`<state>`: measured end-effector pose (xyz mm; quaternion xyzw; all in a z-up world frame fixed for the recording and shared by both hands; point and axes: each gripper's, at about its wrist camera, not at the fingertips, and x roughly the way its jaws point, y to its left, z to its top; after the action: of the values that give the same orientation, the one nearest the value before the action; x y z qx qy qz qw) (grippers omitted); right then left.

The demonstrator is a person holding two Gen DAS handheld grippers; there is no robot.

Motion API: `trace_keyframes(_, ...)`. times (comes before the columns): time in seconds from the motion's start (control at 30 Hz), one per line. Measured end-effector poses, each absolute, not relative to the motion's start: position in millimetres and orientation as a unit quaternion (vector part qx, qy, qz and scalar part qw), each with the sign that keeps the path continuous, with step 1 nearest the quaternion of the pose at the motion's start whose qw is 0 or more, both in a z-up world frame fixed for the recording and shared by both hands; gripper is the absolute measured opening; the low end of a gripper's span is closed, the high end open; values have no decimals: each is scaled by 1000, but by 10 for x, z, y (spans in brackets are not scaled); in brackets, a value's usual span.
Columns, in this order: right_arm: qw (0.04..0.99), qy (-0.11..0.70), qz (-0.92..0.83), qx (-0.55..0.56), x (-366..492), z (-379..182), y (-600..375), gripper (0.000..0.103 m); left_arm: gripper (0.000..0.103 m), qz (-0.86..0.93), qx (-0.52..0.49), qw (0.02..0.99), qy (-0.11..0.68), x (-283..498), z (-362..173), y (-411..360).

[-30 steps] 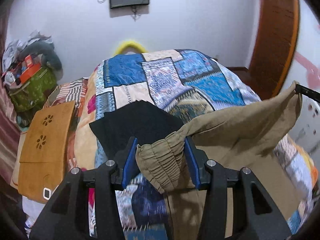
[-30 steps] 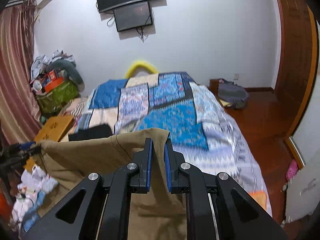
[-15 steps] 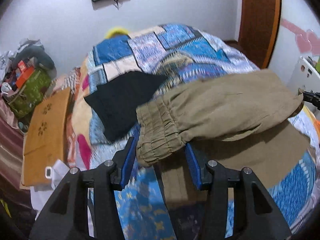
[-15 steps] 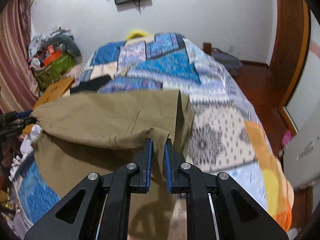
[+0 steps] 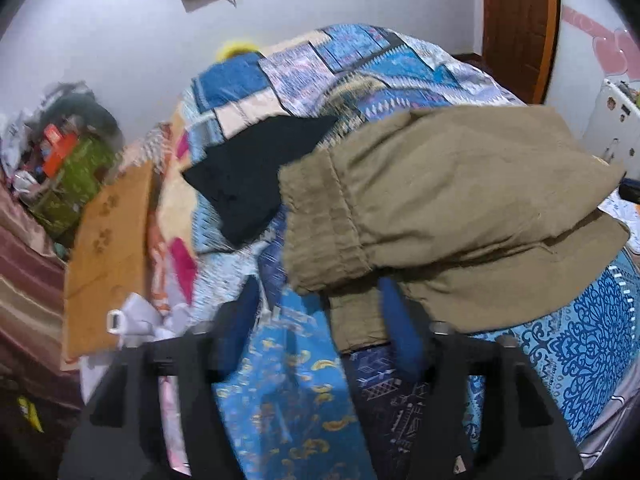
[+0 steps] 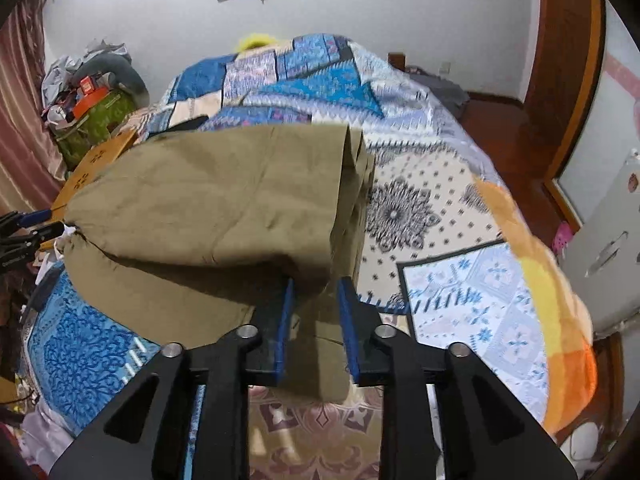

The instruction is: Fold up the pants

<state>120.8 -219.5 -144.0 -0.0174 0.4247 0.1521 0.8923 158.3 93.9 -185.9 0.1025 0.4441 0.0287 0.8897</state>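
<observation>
Fingers of both grippers spread wide, gripping nothing; olive pants lie folded at frame centre on the bed.

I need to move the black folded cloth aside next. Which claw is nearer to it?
Left. The left claw sits at the elastic-waist end of the khaki pants, right beside the black folded cloth. The right claw is at the pants' opposite end, with the cloth far beyond.
</observation>
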Motion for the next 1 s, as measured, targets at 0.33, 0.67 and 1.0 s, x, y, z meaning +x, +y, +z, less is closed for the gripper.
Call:
trace_keyframes(0.33, 913, 346, 211, -53, 1094, -1019, -1732, 76, 99, -3, 139, 886, 442, 1713, -1778, 572)
trace_keyframes(0.67, 863, 391, 290, -131, 1154, -1527, -969, 75, 93, -7, 184, 877, 443, 1882, -1986, 226)
trace_keyframes(1.0, 851, 393, 304, -168, 1300, -1619, -715, 20, 82, -79, 33, 872, 483, 2087, -1808, 458)
